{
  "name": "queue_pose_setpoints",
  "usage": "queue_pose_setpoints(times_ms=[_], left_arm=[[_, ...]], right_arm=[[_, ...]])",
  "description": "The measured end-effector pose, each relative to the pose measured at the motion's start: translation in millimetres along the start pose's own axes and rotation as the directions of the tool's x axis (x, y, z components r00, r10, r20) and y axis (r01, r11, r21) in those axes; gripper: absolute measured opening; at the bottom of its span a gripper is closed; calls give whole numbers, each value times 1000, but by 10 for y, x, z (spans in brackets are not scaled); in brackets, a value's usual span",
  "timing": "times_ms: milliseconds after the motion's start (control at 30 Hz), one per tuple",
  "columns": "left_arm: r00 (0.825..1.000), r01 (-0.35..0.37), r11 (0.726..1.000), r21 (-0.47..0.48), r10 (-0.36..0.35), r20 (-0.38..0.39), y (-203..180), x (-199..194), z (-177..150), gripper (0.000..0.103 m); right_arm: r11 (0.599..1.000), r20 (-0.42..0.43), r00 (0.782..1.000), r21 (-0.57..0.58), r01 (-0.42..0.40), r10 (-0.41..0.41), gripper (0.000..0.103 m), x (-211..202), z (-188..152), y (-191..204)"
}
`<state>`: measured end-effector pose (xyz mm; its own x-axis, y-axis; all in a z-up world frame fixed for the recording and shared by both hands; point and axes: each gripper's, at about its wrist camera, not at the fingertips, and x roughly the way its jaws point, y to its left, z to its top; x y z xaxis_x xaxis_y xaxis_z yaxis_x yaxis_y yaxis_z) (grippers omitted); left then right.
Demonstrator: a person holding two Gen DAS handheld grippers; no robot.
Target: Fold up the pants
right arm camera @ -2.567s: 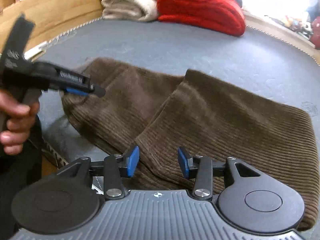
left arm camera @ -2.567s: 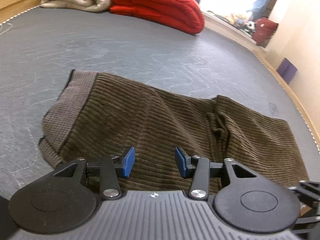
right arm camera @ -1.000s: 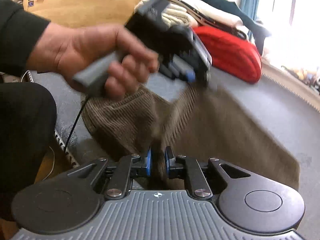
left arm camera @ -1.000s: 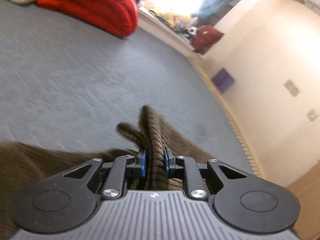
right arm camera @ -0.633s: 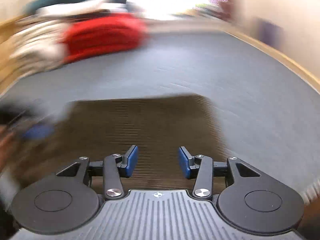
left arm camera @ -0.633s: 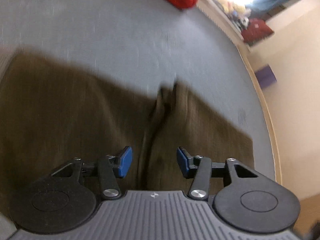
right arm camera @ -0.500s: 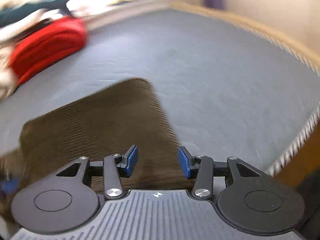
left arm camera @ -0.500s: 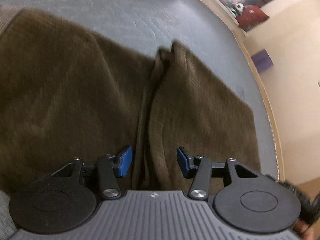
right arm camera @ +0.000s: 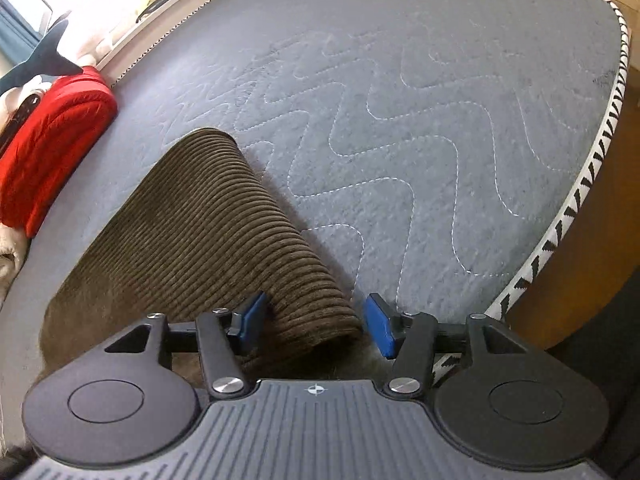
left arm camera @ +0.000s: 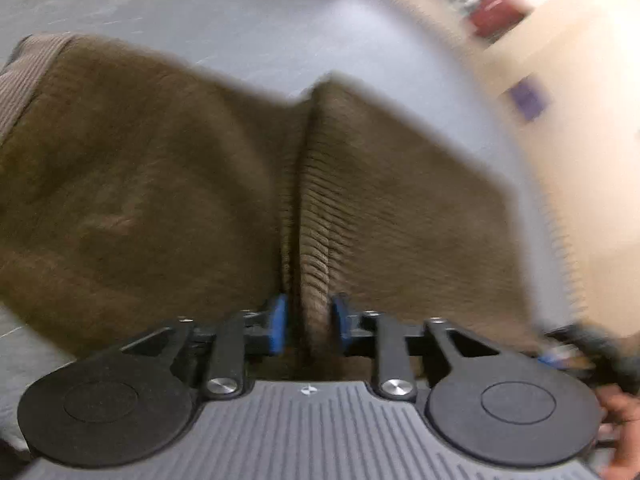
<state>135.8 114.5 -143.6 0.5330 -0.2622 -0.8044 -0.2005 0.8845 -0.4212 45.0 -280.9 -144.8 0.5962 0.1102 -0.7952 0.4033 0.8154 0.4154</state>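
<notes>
- The brown corduroy pants (left arm camera: 160, 184) lie spread on the grey quilted mattress (right arm camera: 460, 140) of a bed, with white zigzag stitching across its top.
- In the left wrist view a raised ridge of cloth (left arm camera: 316, 240) runs from the far edge of the pants straight toward the camera (the picture is blurred by motion).
- The left gripper (left arm camera: 307, 322) has that ridge between its 2 blue pads (left arm camera: 277, 322); its jaws are closing, narrow, and the pads look to be just at the cloth, though whether they press on it I cannot tell.
- A lighter ribbed band (left arm camera: 24, 76) shows at the far left end of the pants.
- At the lower right edge of the left wrist view, part of a hand (left arm camera: 618, 432) is in sight beside a dark blurred object.
- In the right wrist view the right gripper (right arm camera: 316, 326) is opening, its jaws wide; the near end of the pants lies between them, touching the left pad or close to it, apart from the right pad.
- A red folded blanket (right arm camera: 52, 136) sits at the far left of the mattress, well apart from the pants.
</notes>
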Motion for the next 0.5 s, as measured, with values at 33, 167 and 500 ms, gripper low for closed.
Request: queue_pose_setpoints(times_ms=[33,167,500], left_arm=[[999,-2,1000,7,2,33,-22,-43,-4,36],[971,-17,984,177,-26,237,-402,-361,-29,36],[982,-94,917,388,22,187,-689,-80,-313,30]], right_arm=[[1000,-4,1000,1,-1,1,57,10,0,-4],[999,-26,999,25,-20,21,58,50,-21,-50],[1000,-30,999,12,-29,29,58,88,-43,-40]])
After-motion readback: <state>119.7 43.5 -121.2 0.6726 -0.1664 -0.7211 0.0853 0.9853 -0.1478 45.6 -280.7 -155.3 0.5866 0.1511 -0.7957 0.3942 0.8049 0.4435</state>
